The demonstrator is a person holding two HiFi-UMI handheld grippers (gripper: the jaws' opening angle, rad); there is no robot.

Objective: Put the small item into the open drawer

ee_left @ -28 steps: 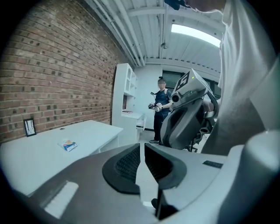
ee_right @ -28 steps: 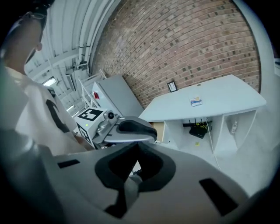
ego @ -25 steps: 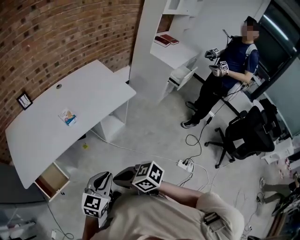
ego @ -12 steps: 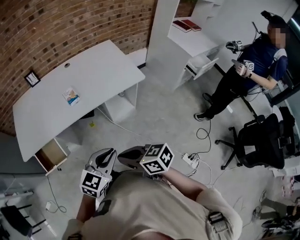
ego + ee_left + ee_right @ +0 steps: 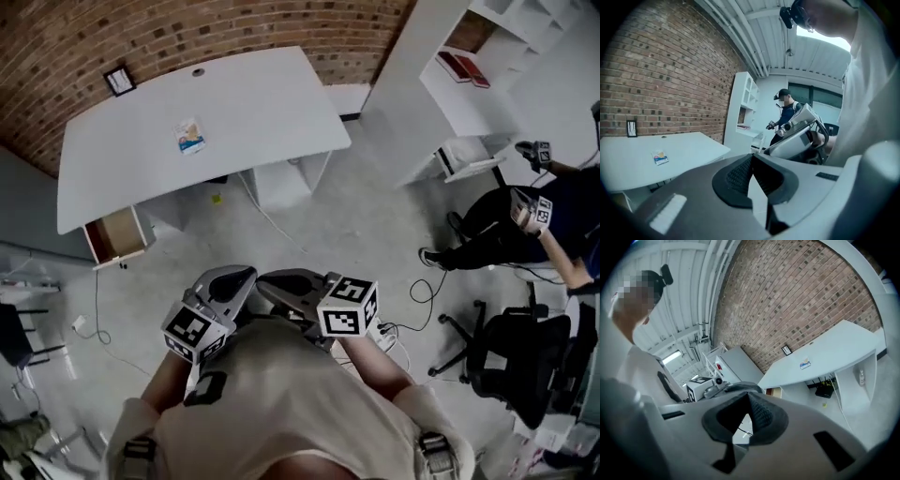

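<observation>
Bench (image 5: 262, 103) now ahead and nearer than a second ago. Packet (image 5: 190, 136) lies on bench, untouched. Open drawer (image 5: 117, 234) under bench's left end. Left gripper (image 5: 246, 275) fingers just closed on nothing. Right gripper (image 5: 269, 280) fingers also together, empty. Both well apart from packet (approach only, pick not begun).

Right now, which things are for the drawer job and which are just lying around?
For the job: small packet on the white desk, open drawer, left claw, right claw.
Just lying about: picture frame, red books, office chair.
</observation>
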